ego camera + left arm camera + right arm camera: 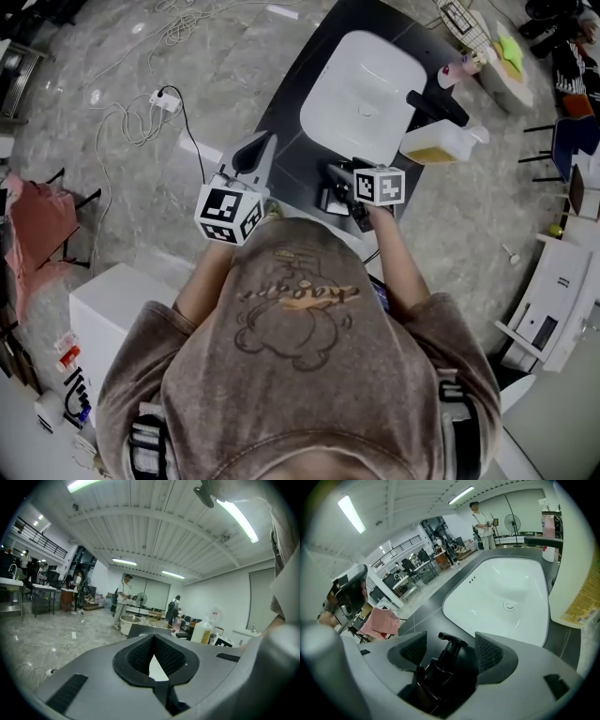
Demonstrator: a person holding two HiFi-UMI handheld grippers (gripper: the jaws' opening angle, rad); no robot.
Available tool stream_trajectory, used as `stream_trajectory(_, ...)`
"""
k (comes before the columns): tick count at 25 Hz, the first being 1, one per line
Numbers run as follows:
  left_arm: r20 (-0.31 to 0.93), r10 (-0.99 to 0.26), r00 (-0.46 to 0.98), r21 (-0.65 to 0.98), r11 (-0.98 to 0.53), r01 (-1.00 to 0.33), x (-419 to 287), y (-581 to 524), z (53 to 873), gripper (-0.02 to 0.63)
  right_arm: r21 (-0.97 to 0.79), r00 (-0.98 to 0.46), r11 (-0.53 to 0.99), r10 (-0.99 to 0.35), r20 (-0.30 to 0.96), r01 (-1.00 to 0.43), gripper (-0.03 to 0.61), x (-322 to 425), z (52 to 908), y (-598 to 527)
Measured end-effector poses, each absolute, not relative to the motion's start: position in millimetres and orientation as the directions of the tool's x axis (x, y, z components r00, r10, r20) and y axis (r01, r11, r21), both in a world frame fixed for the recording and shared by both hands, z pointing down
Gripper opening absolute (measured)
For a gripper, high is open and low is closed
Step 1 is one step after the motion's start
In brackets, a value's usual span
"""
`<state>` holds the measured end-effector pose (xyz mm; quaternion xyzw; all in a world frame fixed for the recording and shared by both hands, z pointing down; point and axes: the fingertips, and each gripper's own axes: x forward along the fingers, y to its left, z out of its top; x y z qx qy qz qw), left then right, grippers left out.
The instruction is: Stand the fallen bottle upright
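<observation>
On the dark counter (291,122) beside the sink (361,84), right tool (451,649) gapes around the black bottle (436,679); left tool (153,639) closed.

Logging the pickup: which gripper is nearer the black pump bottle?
Right. The right gripper straddles the black pump bottle, jaws apart; the left gripper sits off to its left.

On my feed I see a grey marbled floor (122,56) with a white power strip (164,99) and loose cables (122,127) trailing across it. A dark worktop (291,131) has a white basin (361,94) sunk into it. A pink cloth (37,225) hangs over a dark frame at the left, near a white cabinet (103,309). Overhead I make out a ribbed white ceiling (154,508) with long tube lights (236,513). There is a railed mezzanine (40,538) on the left, and a standing fan (141,599) before the pale far wall (225,597).
</observation>
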<state>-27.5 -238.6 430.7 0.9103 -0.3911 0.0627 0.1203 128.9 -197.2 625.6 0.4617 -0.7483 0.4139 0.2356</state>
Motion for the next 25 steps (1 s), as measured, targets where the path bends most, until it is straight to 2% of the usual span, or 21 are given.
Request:
stream_trajectory(10,0.196,-0.735,0.649,0.178,-0.625,-0.76,-40,-250,429,0.018,-0.404,-0.456,0.211,-0.39,0.8,-0.89,0.285,131,647,-195)
stream_trajectory(16,0.192,-0.742,0.642,0.186,-0.615,-0.766,-43,-255,431,0.018,-0.43,-0.479,0.214,-0.328,0.814,-0.877,0.222,123,652,-195)
stream_trajectory(25,0.196,-0.737,0.647,0.194,-0.617,-0.762,-43,-257,432,0.018,-0.467,-0.491,0.154,-0.347,0.799,-0.871,0.183,123,653,-199)
